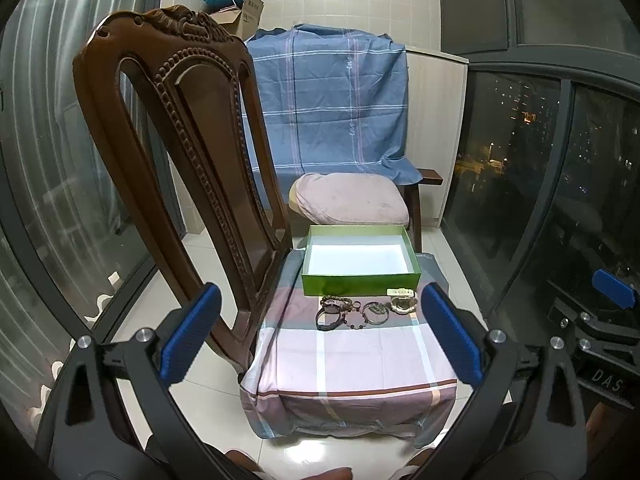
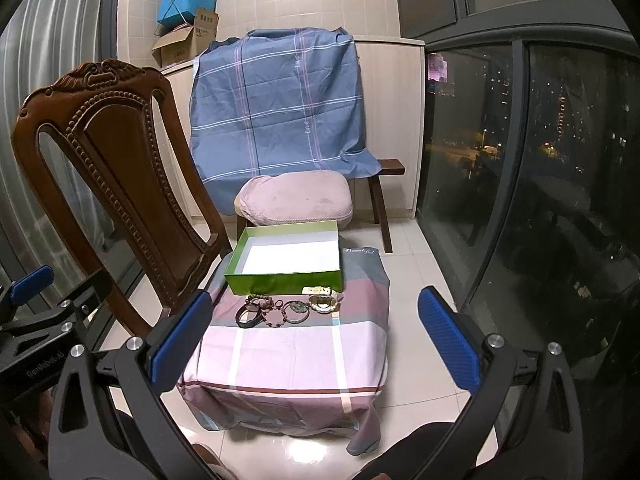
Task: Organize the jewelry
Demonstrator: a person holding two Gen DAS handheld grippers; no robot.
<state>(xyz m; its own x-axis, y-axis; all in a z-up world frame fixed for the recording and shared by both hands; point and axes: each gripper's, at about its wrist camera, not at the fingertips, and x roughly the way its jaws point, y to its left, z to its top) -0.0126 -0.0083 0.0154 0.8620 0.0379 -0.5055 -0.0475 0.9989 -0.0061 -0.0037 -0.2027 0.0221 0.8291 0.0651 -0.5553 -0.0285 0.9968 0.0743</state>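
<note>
Well ahead of both spread, empty grippers (image 1: 320, 332) (image 2: 316, 336), bracelets (image 2: 288, 310) lie beside the green box (image 2: 288, 256).

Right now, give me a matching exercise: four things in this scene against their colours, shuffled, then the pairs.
Things:
1. box
2. pillow
3. chair
4. hanging sheet

Colours:
A. brown
B. blue
C. green
D. pink

Pairs: 1-C, 2-D, 3-A, 4-B
</note>
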